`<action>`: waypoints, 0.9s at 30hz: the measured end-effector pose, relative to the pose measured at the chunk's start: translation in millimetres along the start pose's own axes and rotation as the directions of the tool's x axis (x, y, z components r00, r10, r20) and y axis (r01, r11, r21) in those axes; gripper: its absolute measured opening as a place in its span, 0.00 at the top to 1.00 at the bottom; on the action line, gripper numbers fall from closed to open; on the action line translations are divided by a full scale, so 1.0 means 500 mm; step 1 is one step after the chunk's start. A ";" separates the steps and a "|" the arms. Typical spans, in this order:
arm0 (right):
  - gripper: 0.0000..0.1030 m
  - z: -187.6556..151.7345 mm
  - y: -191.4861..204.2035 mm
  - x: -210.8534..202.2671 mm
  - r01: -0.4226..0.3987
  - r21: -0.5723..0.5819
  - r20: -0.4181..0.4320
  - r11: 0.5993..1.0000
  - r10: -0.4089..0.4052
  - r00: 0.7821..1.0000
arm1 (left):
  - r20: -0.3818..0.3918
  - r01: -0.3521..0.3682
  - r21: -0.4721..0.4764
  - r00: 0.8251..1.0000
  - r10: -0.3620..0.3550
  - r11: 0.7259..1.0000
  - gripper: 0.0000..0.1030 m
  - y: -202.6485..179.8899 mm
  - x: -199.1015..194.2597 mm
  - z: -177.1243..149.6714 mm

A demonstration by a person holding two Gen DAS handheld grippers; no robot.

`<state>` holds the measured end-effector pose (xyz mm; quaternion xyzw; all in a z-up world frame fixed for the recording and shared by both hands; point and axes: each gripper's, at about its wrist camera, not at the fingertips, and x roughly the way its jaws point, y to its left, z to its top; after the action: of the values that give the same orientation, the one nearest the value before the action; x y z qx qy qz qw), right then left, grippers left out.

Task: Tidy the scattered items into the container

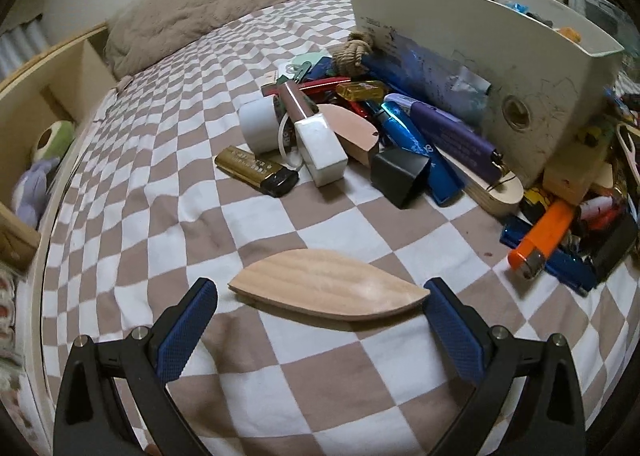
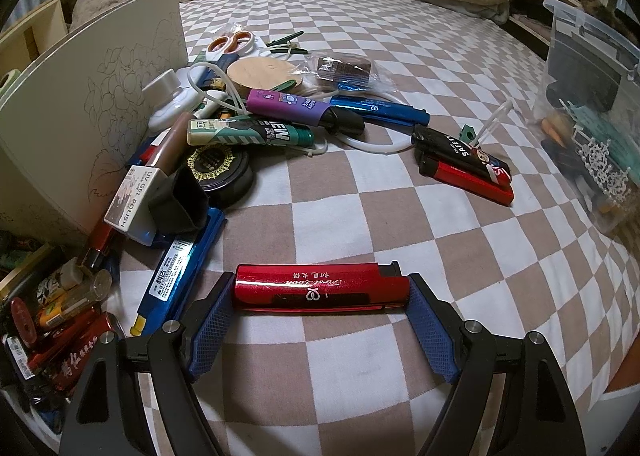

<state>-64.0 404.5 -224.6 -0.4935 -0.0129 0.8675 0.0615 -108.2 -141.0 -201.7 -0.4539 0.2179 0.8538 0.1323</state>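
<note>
right fingers [image 2: 430, 326] clamp red lighter [image 2: 320, 288] endwise | axis crosswise | head right

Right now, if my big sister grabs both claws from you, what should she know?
Left claw: open around the wooden leaf shape lying on the checked bedspread, right pad touching its tip, left pad apart.
Right claw: closed on the red lighter, gripped end to end, low over the bedspread.
The white box stands ahead of the left claw, with some things already inside.
Left to do: lighters, pens, scissors and the rest piled around the box, plus both pieces at the claws.
</note>
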 end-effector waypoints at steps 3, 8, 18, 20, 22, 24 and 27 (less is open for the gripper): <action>0.19 0.000 0.002 -0.001 0.002 0.001 -0.001 1.000 -0.002 1.000 | -0.014 0.017 0.021 1.000 -0.016 1.000 0.00 0.002 0.009 0.009; 0.19 0.004 0.004 0.001 0.005 0.000 -0.001 1.000 -0.005 1.000 | -0.012 0.078 -0.009 0.997 -0.078 0.997 0.00 0.020 0.023 0.013; 0.19 0.009 0.007 0.005 0.007 -0.003 0.002 1.000 -0.007 1.000 | 0.004 0.118 -0.040 0.993 -0.118 0.992 0.00 0.024 0.025 0.010; 0.19 0.009 0.007 0.006 0.008 -0.004 0.003 1.000 -0.008 1.000 | 0.009 0.120 -0.054 0.993 -0.120 0.991 0.00 0.028 0.026 0.008; 0.19 0.010 0.008 0.006 0.008 -0.004 0.004 1.000 -0.008 1.000 | 0.016 0.127 -0.081 0.992 -0.126 0.989 0.00 0.033 0.027 0.006; 0.19 0.010 0.008 0.006 0.008 -0.005 0.004 1.000 -0.008 1.000 | 0.024 0.134 -0.114 0.991 -0.132 0.984 0.00 0.039 0.028 0.004; 0.19 0.010 0.007 0.005 0.008 -0.005 0.006 1.000 -0.008 1.000 | 0.027 0.126 -0.141 0.992 -0.124 0.982 0.00 0.039 0.027 0.003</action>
<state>-70.1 401.6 -224.6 -0.4912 -0.0171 0.8685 0.0638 -124.9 -156.8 -207.5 -0.4672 0.1261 0.8613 0.1548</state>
